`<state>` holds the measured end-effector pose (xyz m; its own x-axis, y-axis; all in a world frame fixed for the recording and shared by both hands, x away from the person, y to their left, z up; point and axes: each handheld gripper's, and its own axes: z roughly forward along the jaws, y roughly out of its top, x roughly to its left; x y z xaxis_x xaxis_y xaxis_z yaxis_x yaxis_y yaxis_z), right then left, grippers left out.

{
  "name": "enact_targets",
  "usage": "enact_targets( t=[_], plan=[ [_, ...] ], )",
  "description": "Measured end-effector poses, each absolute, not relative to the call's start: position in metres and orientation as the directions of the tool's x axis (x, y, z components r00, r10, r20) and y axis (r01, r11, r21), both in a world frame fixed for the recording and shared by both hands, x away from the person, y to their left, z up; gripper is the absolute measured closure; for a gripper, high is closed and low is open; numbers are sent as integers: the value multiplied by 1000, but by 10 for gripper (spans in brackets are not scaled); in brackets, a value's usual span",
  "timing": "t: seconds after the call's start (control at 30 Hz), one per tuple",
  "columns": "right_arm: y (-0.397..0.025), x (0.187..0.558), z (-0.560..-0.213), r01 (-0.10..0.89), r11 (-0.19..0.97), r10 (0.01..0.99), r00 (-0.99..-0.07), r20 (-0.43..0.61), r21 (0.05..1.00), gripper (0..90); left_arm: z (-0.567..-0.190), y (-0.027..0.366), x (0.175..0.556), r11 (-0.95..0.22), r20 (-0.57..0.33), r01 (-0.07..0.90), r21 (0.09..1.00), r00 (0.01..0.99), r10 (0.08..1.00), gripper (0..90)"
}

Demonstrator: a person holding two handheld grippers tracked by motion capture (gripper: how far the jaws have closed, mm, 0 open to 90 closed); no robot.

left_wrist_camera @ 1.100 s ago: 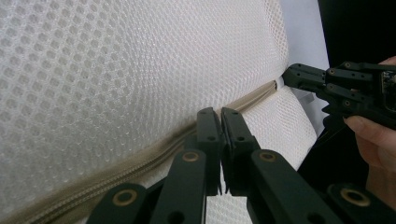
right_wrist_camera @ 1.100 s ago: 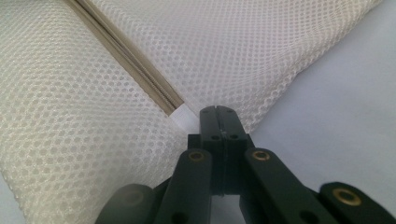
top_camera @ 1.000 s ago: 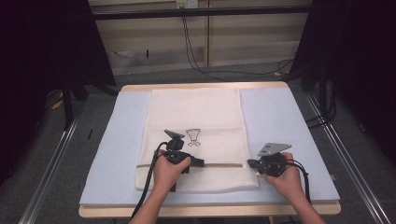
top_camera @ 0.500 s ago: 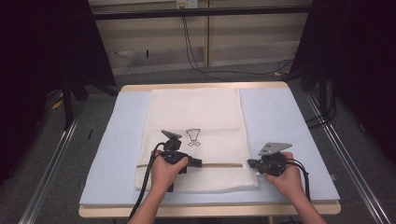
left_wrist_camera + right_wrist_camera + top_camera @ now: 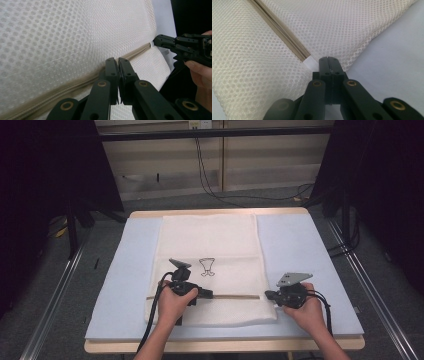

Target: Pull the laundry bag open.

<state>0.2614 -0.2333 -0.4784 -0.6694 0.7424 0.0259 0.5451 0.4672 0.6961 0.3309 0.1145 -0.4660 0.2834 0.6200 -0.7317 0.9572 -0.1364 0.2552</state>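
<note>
Fingers pressed together on both my grippers, each clamped at the zipper line of the white mesh bag [image 5: 207, 270].

My left gripper [image 5: 118, 65] has its jaws closed on the beige zipper [image 5: 75, 85] partway along it, seemingly on the slider, which I cannot see. My right gripper [image 5: 329, 60] pinches the bag's edge just beside the zipper's white end tab [image 5: 310, 62]. That bag lies flat on the pale blue mat [image 5: 305, 245] covering the table.
</note>
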Motion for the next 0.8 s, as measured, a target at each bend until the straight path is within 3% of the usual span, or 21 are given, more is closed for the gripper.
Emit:
enact_targets(
  t=[0.8],
  plan=[
    [-233, 262, -478, 541, 470, 739, -673, 23, 697, 900, -467, 128, 331, -129, -731, 959, 253, 276, 624, 873]
  ],
)
